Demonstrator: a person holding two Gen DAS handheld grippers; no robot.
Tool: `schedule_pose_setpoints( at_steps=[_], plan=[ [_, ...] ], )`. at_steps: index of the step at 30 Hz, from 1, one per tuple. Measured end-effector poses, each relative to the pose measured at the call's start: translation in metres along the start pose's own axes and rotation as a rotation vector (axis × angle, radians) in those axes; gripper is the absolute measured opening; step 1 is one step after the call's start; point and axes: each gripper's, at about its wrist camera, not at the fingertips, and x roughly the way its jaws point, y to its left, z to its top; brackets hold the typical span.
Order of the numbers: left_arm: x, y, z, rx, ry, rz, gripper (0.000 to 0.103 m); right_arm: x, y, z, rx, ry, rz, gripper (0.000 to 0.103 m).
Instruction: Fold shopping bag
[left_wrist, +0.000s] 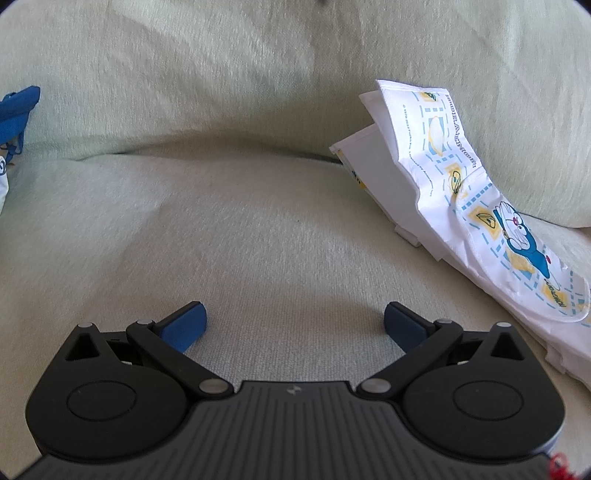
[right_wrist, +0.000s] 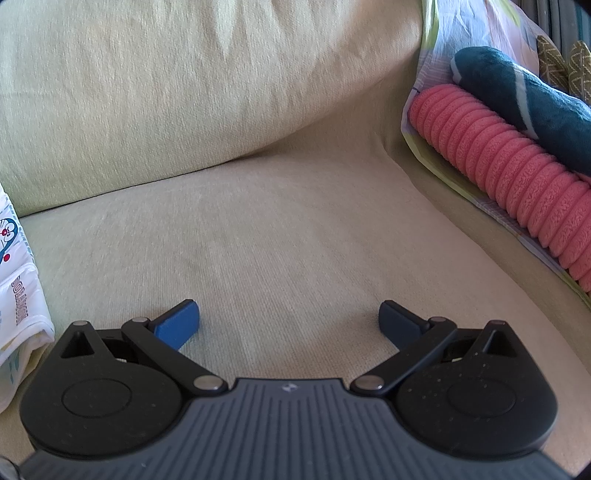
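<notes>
- Sofa seat (left_wrist: 258, 229) of pale green fabric fills both views, with the back cushion (right_wrist: 166, 92) behind it.
- Left gripper (left_wrist: 294, 325) has its blue pads (left_wrist: 186, 326) spread wide, with nothing between them, above the bare seat.
- Right gripper (right_wrist: 289, 323) is also spread wide and holds nothing, over the seat.
- Shopping bag (left_wrist: 461, 206), white with a blue cartoon cat print, lies crumpled on the seat at the right in the left wrist view, leaning on the back cushion, apart from both grippers.
- In the right wrist view the same bag shows at the left edge.
- Pink ribbed roll (right_wrist: 509, 173) and dark teal plush (right_wrist: 524, 107) lie at the far right.
- Blue cloth (left_wrist: 18, 107) shows at the left edge.
</notes>
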Motion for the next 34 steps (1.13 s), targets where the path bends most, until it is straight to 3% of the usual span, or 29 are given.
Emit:
schedule_pose_setpoints(
  at_steps=[7, 9, 13, 16, 18, 19, 24, 29, 34],
  plan=[
    [-0.036, 0.006, -0.014, -0.143, 0.115, 0.115, 0.103, -0.041, -0.001, -0.018, 0.018, 0.063, 0.004, 0.103],
    [-0.063, 0.001, -0.024, -0.142, 0.134, 0.127, 0.103, -0.065, 0.000, -0.028, 0.030, 0.070, 0.013, 0.103],
    [-0.118, -0.019, -0.042, -0.064, 0.156, 0.142, 0.103, -0.148, 0.014, -0.057, 0.000, -0.028, 0.048, 0.103],
    [-0.160, -0.032, -0.057, -0.036, 0.153, 0.101, 0.103, -0.201, 0.025, -0.074, -0.029, -0.088, 0.089, 0.103],
    [-0.189, -0.034, -0.066, -0.062, 0.155, 0.032, 0.103, -0.231, 0.031, -0.086, -0.034, -0.118, 0.118, 0.103],
    [-0.210, -0.032, -0.073, -0.097, 0.143, -0.007, 0.103, -0.241, 0.033, -0.089, -0.040, -0.126, 0.127, 0.103],
    [-0.260, -0.023, -0.081, -0.133, 0.073, -0.008, 0.103, -0.297, 0.043, -0.108, -0.101, -0.191, 0.154, 0.103],
    [-0.297, -0.015, -0.086, -0.083, -0.007, 0.101, 0.103, -0.333, 0.051, -0.110, -0.147, -0.252, 0.193, 0.103],
    [-0.326, -0.010, -0.095, -0.084, -0.093, 0.142, 0.103, -0.350, 0.058, -0.112, -0.172, -0.280, 0.215, 0.103]
  ],
)
